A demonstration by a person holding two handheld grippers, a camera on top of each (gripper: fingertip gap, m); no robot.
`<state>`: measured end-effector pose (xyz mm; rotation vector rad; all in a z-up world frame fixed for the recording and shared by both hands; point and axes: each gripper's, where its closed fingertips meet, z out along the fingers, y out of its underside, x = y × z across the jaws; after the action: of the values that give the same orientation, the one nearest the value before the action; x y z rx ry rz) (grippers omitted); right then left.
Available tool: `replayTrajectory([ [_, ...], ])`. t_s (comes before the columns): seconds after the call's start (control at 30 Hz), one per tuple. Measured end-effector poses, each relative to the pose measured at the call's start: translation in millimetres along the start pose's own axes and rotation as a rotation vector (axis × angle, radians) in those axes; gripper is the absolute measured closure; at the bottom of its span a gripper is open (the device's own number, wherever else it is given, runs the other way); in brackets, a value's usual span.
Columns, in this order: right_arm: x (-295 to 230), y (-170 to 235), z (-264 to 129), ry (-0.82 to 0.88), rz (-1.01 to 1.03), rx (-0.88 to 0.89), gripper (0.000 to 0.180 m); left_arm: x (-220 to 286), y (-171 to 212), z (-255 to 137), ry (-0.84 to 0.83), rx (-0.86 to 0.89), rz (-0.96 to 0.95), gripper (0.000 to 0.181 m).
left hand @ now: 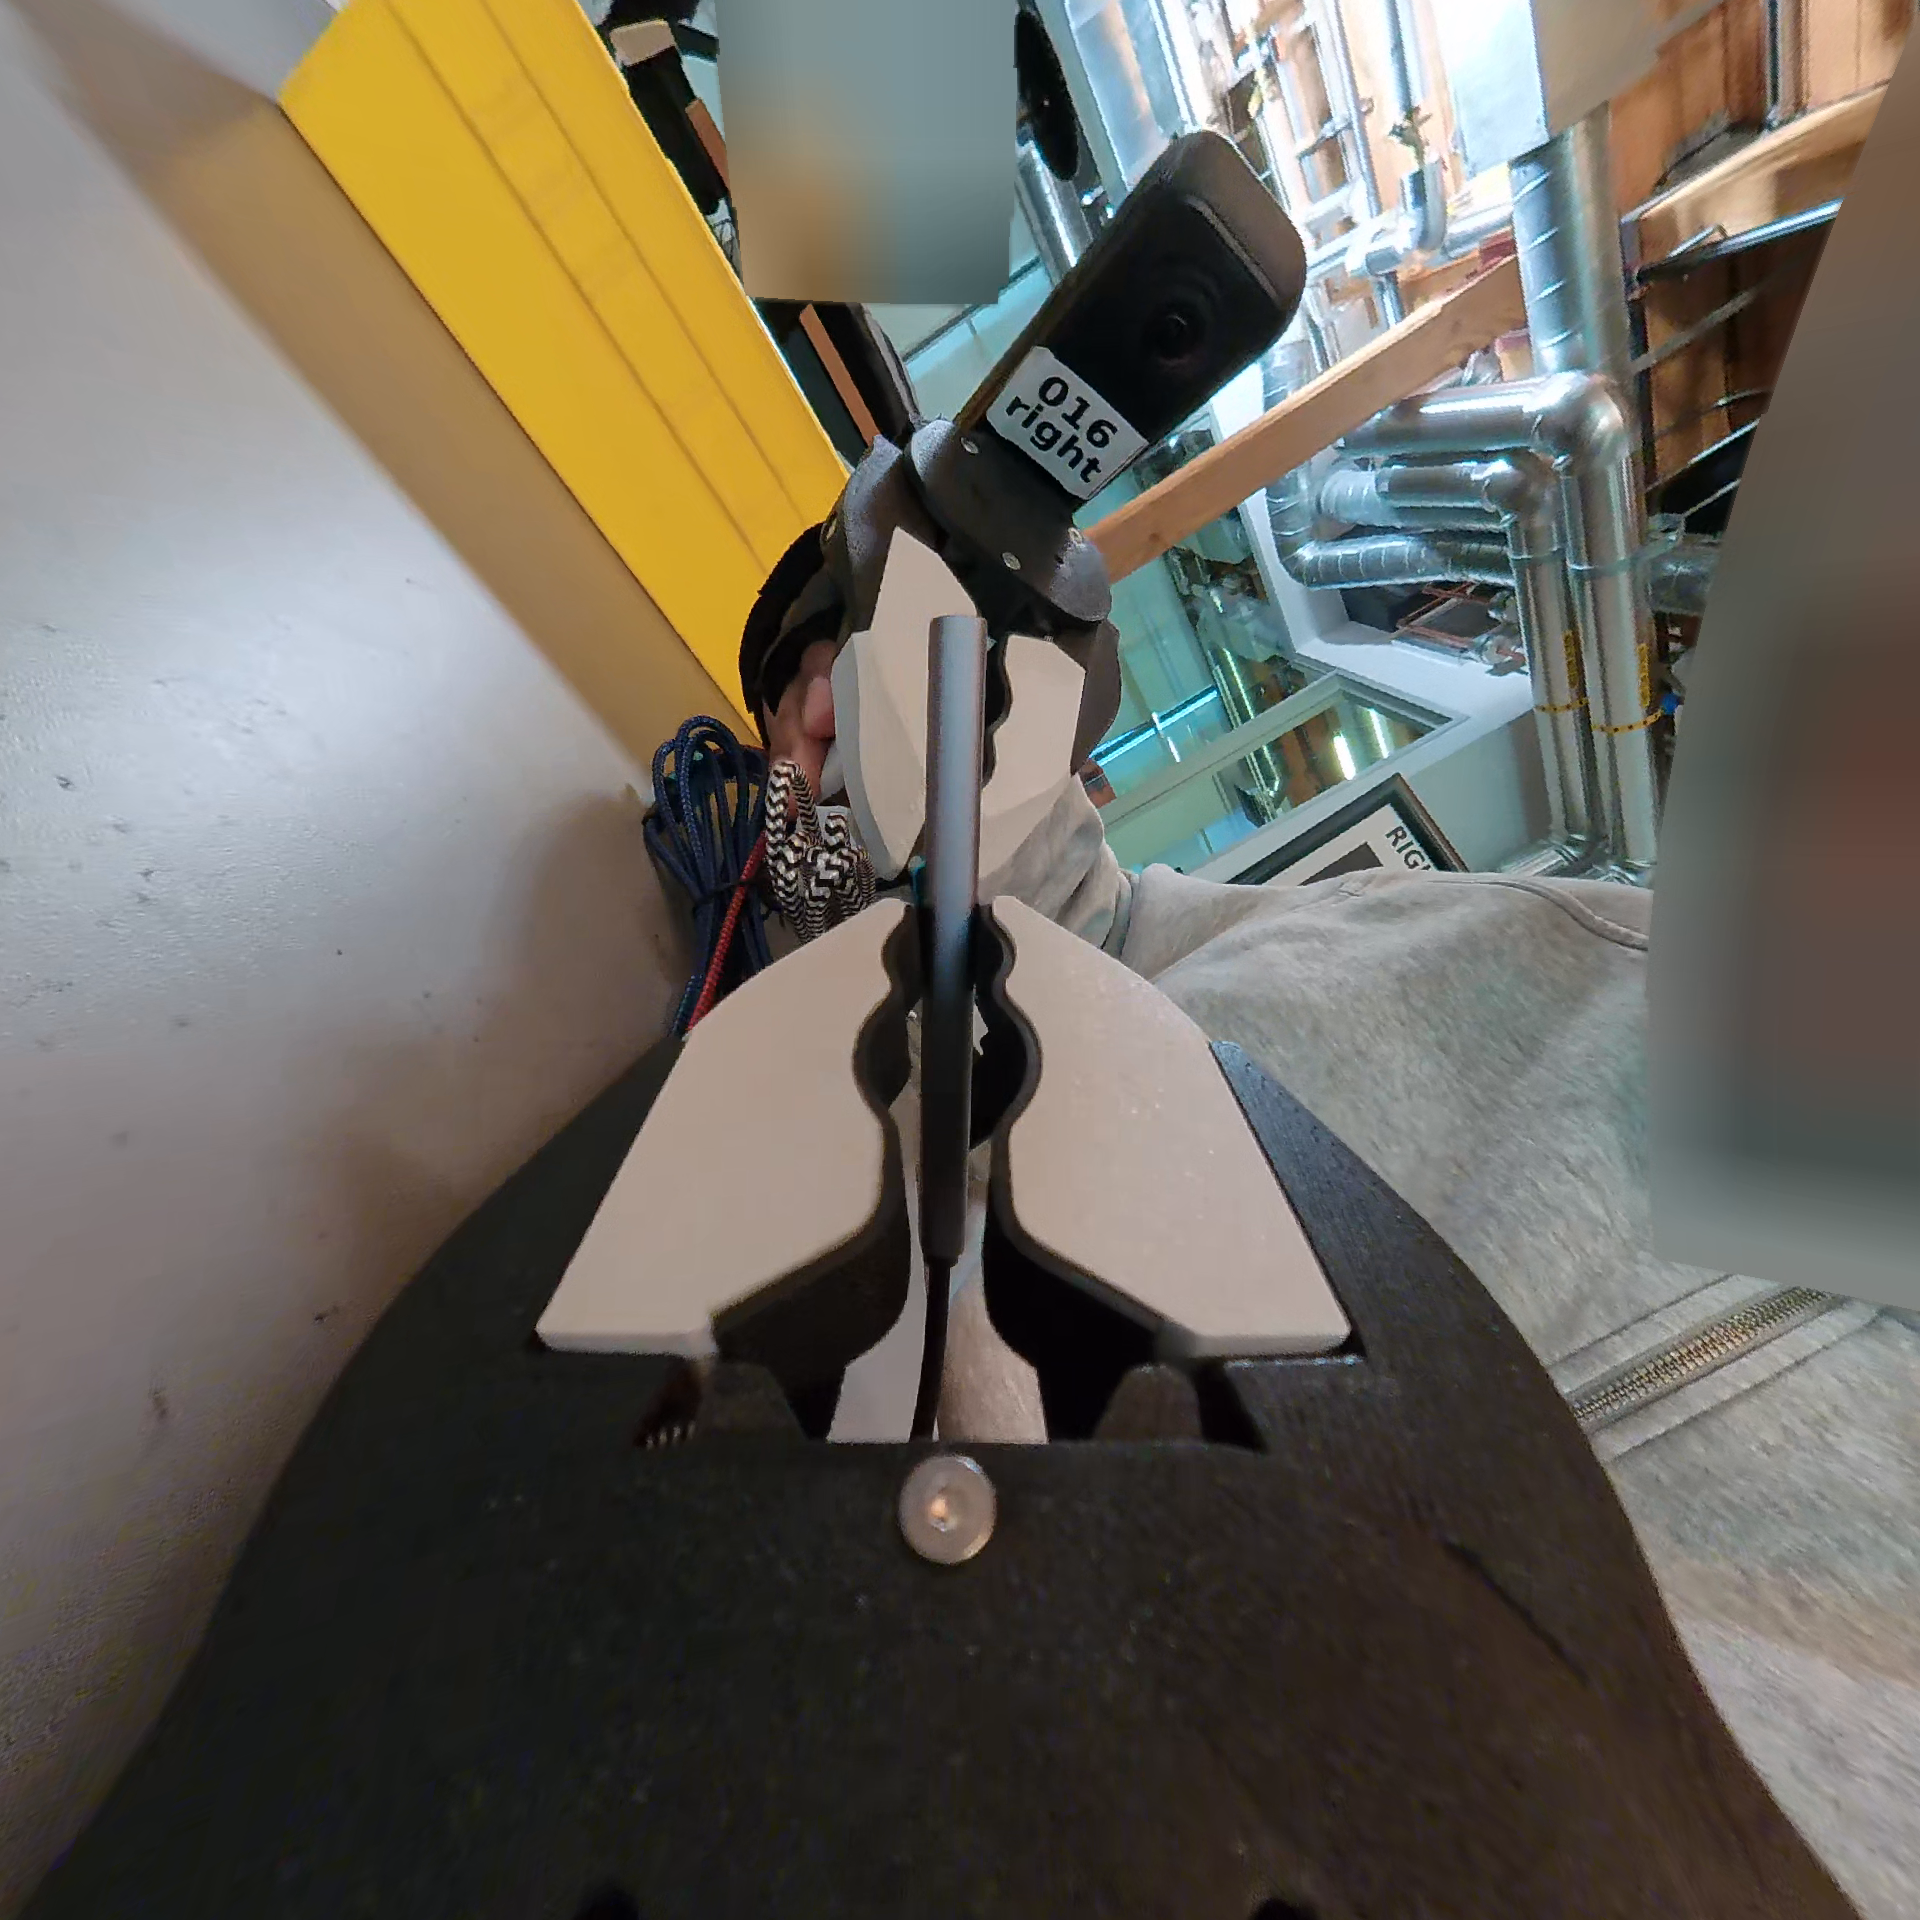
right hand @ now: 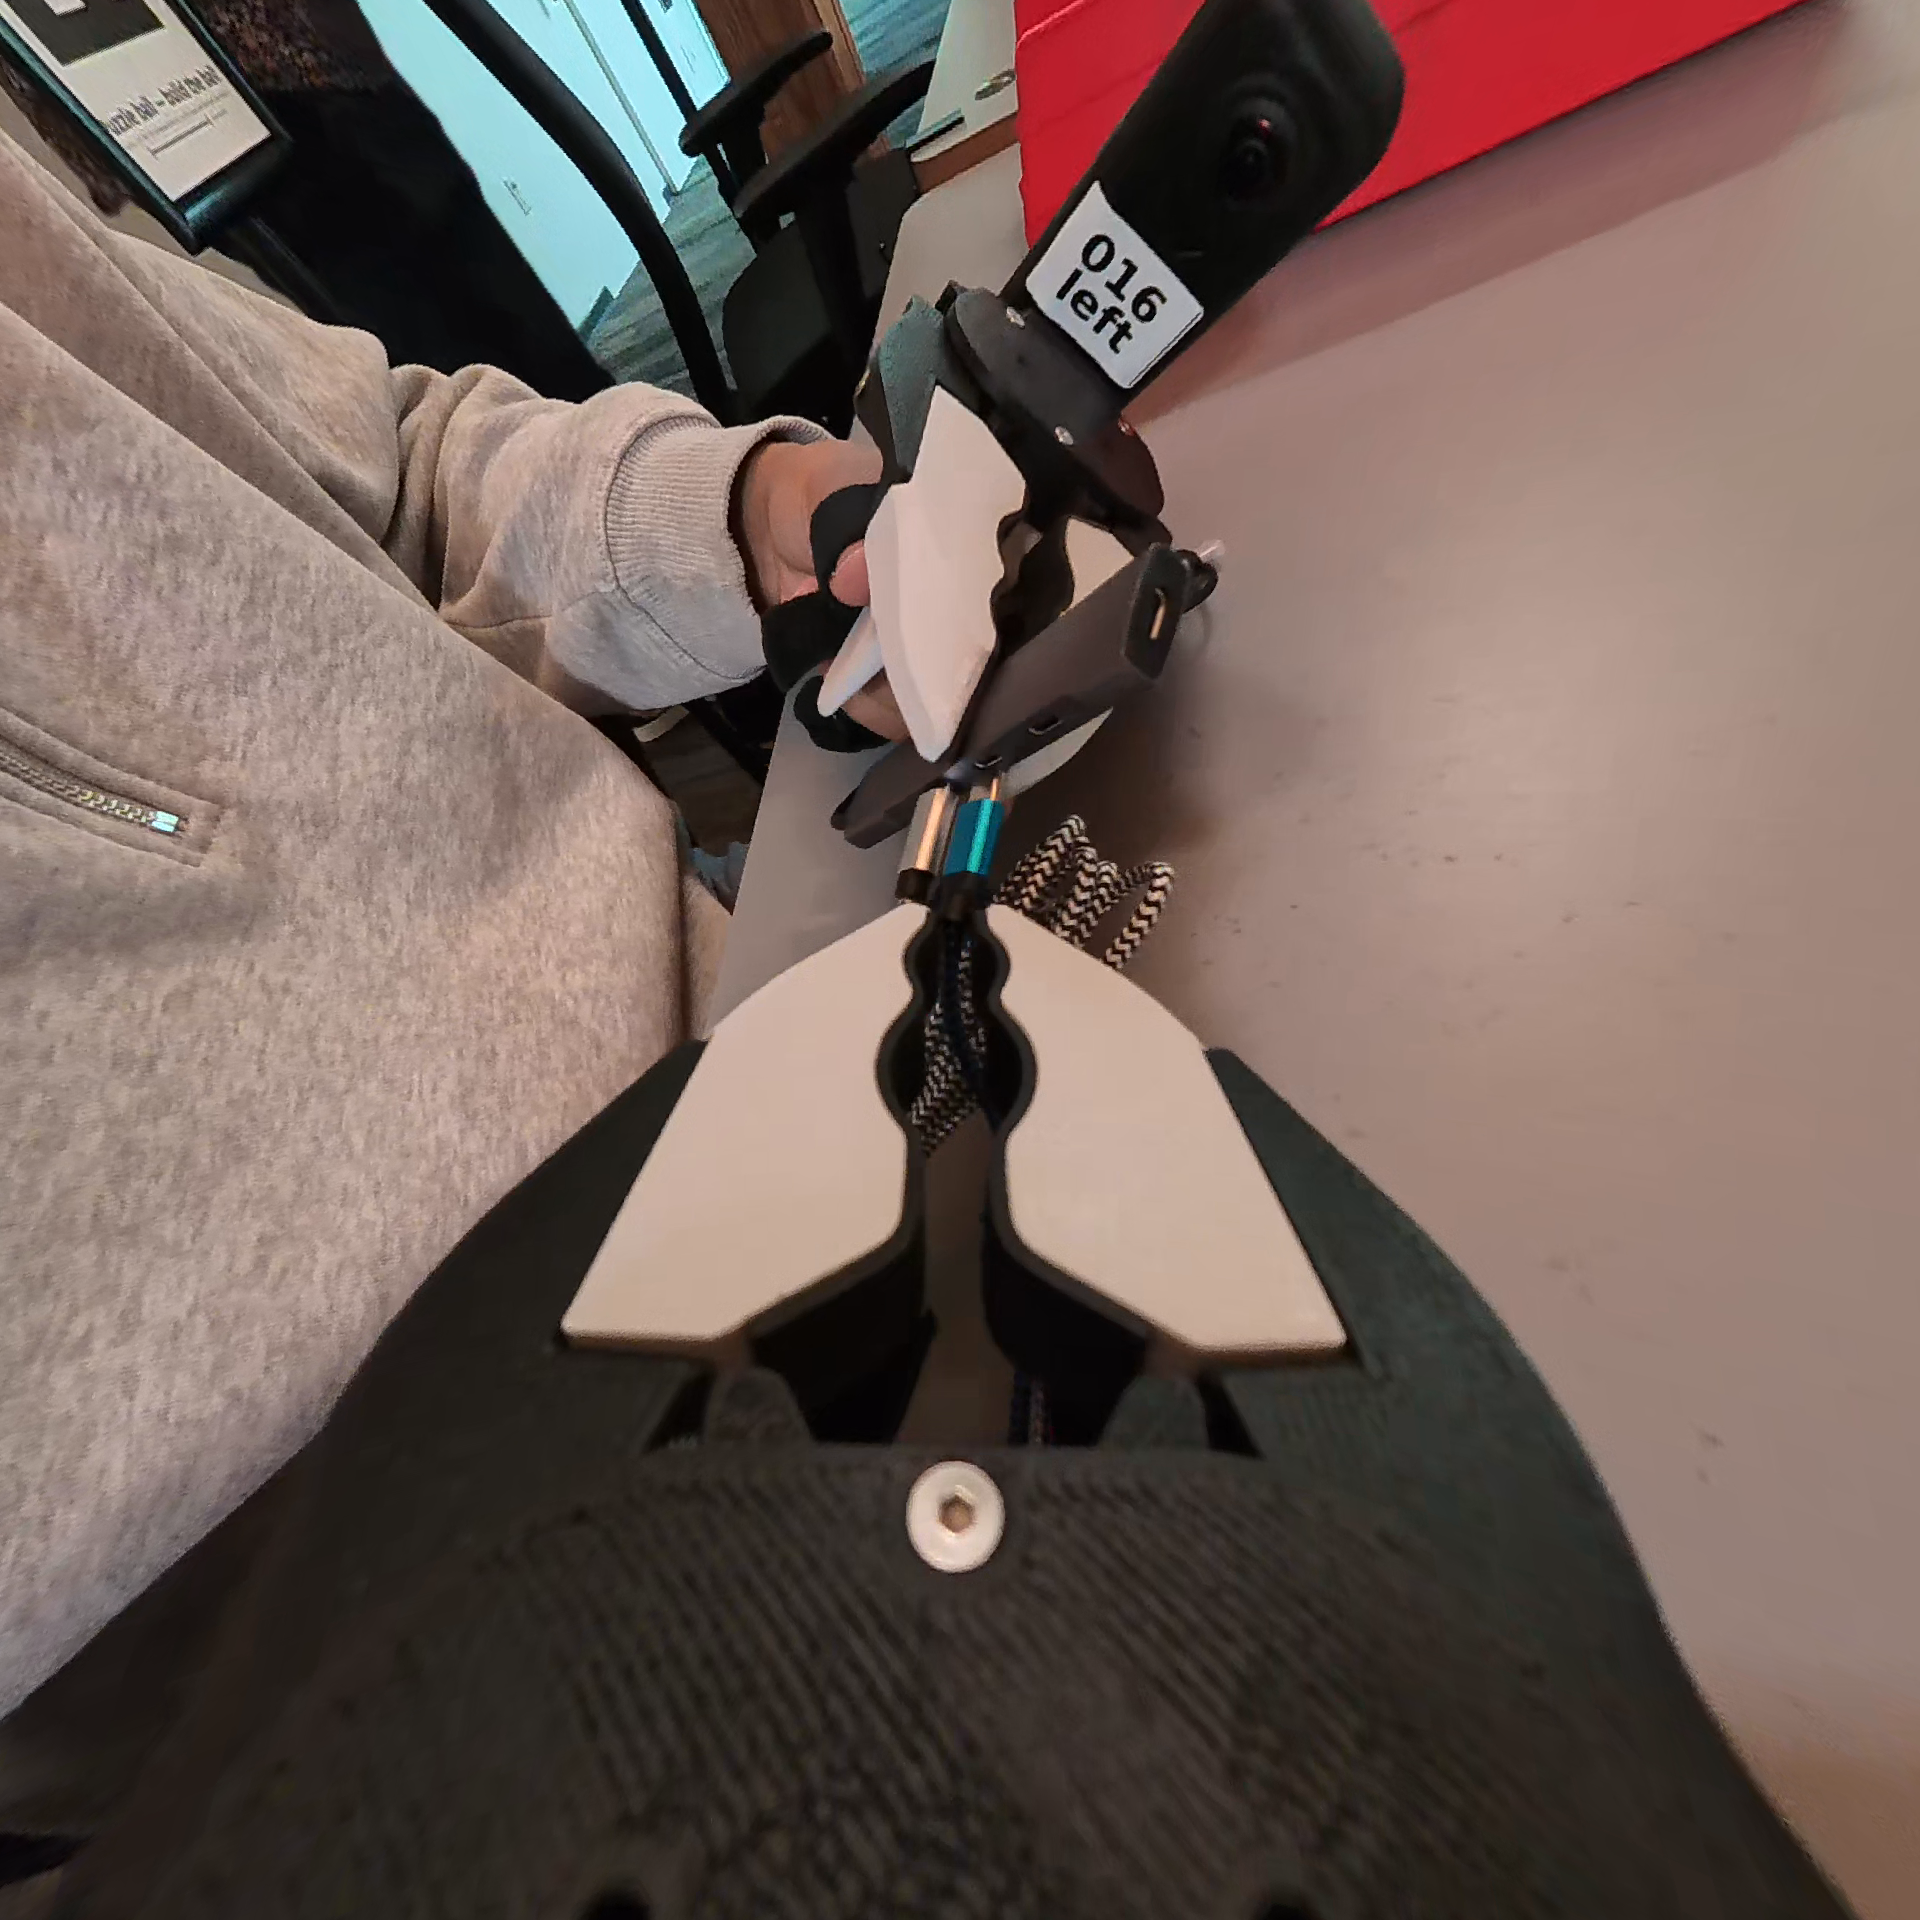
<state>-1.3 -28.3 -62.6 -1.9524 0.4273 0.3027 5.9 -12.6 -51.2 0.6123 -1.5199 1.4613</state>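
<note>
My left gripper (left hand: 951, 912) is shut on a thin dark grey hub (left hand: 956, 727), seen edge-on and held above the table. In the right wrist view the hub (right hand: 1081, 644) is a flat slab with ports, clamped by the left gripper (right hand: 997, 717). My right gripper (right hand: 951, 914) is shut on two braided cables just behind their plugs. One plug is blue (right hand: 975, 836), the other silver (right hand: 928, 847), and both tips meet the hub's side edge. The right gripper (left hand: 940, 831) faces the left one across the hub.
Coiled blue cable (left hand: 696, 790) and black-and-white cable (right hand: 1101, 883) lie on the grey table (right hand: 1455, 831). A red box (right hand: 1558, 83) sits at its far side and a yellow one (left hand: 540, 312) stands nearby. A person's grey sleeve (right hand: 468, 499) is close, with office chairs (right hand: 769, 156) behind. Left and right tips are no more than a few centimetres apart.
</note>
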Motion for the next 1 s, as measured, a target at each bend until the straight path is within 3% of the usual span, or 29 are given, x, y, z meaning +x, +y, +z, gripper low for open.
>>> replayTrajectory([
  [0.83, 1.4, 0.5, 1.2, 0.059, -0.075, -0.035, 0.174, -4.0, 2.3, 1.7, -0.046, -0.014, 0.022, 0.172],
  [0.9, 3.4, -0.4, 1.1, 0.071, -0.076, -0.028, 0.174, -5.2, -3.8, -0.5, -0.064, 0.029, 0.042, 0.162],
  [1.0, 3.8, -1.1, 2.2, 0.078, -0.084, -0.020, 0.174, -6.9, -7.0, -3.3, -0.074, 0.044, 0.038, 0.172],
])
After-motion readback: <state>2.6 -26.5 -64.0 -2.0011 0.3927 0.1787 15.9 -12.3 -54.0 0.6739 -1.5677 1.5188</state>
